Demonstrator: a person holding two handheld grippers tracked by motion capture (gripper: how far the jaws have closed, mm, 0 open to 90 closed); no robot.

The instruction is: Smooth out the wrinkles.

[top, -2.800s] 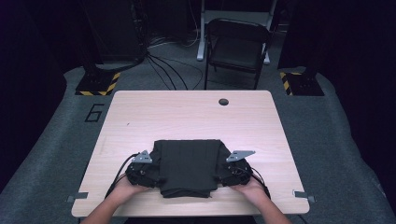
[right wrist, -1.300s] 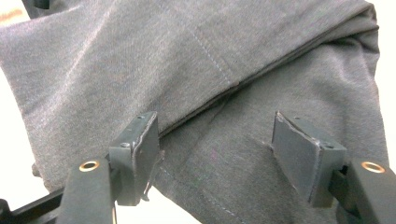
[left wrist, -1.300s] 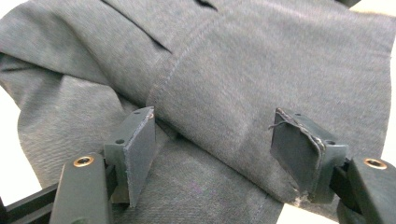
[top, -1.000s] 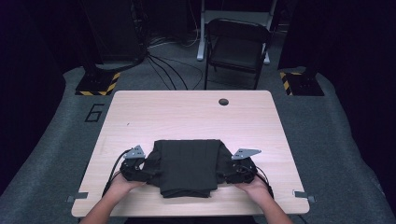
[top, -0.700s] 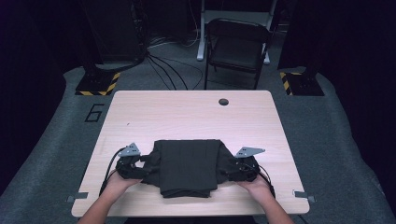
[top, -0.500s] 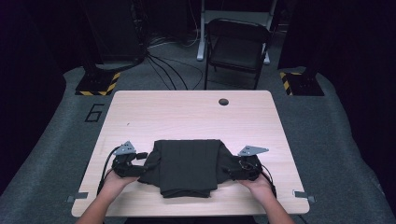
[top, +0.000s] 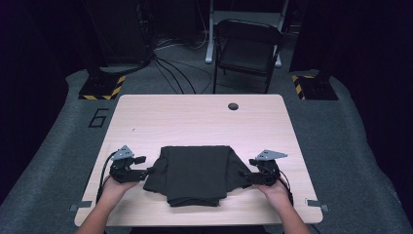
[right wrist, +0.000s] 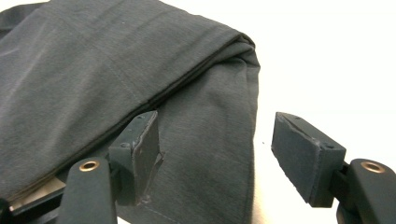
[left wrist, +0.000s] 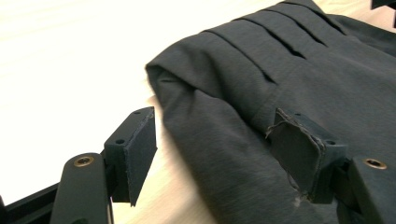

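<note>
A folded dark garment (top: 196, 173) lies flat on the near half of the wooden table (top: 195, 117), midway between our two hands. We hold the left gripper (top: 142, 171) at the garment's left edge and the right gripper (top: 246, 176) at its right edge, each pointing inward toward the cloth.

In the left gripper view, the left gripper (left wrist: 224, 149) has its jaws spread wide: one pad (left wrist: 133, 151) stands over bare wood beside the fold, the other (left wrist: 301, 151) sits above the cloth, and nothing is pinched between them. The garment (left wrist: 289, 93) shows stitched pleats running away from us.

In the right gripper view, the right gripper (right wrist: 219, 154) is likewise wide. One pad (right wrist: 142, 149) sits over the fabric, the other (right wrist: 303, 156) hangs over the table beyond the hem. The garment (right wrist: 116, 79) shows stacked layers at its folded corner. Whether that inner pad brushes the cloth is hard to say from here; it appears not to press.

From above, our forearms come in from the near edge. A round hole (top: 233, 106) marks the far side of the table, and a folding chair (top: 246, 48) stands behind it on the grey floor (top: 350, 136).
</note>
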